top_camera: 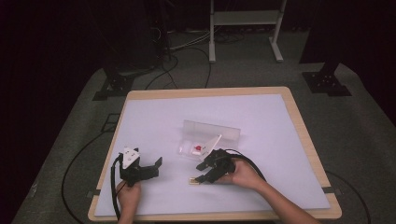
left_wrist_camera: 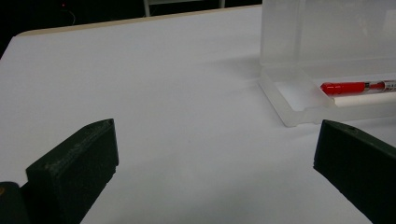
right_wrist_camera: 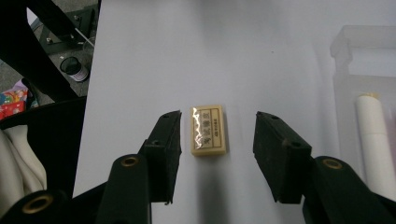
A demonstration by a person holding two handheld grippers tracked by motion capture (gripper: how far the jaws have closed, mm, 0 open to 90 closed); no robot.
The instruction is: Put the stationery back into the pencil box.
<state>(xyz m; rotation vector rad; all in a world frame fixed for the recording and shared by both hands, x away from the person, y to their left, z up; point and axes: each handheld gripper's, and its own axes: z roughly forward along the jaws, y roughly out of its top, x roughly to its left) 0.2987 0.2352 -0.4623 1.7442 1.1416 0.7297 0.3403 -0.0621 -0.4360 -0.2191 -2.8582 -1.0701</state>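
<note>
**Eraser between my right fingers**

The eraser (right_wrist_camera: 208, 130) lies flat on the white table (top_camera: 154, 116), between the fingers of my right gripper (top_camera: 200, 172), which stand partly apart and clear of it on both sides. Just beyond sits the open clear case (top_camera: 210, 135) with a red pen (left_wrist_camera: 351, 87) and a white stick (right_wrist_camera: 373, 140) inside. My left gripper (top_camera: 156, 168) rests well off to the side, fingers wide, holding nothing.
</note>
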